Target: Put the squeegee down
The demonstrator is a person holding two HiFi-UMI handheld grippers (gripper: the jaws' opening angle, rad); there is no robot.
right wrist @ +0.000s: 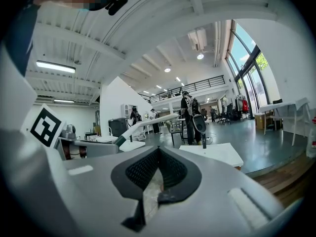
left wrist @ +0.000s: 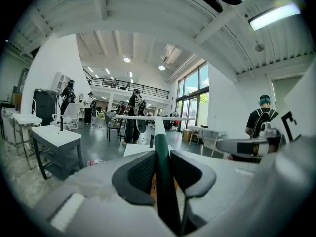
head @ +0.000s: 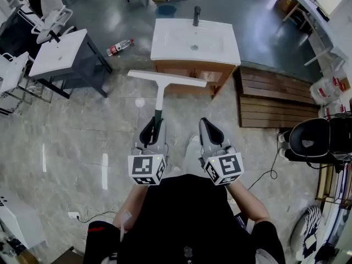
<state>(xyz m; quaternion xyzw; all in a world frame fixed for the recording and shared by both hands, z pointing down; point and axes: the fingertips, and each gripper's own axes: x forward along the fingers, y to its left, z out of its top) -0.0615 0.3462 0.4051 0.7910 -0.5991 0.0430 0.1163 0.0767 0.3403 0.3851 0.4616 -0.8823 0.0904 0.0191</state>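
A squeegee with a long white blade and a dark green handle sticks out level in front of me, above the floor. My left gripper is shut on the handle. In the left gripper view the green handle runs between the two black pads and the blade lies crosswise ahead. My right gripper hovers beside it to the right, shut with nothing in it; its pads meet at the tip. The squeegee shows off to its left.
Straight ahead stands a wooden sink cabinet with a white top and a dark faucet. A white-topped grey table is at left, a bottle lies on the floor, a wooden platform at right. People stand far off.
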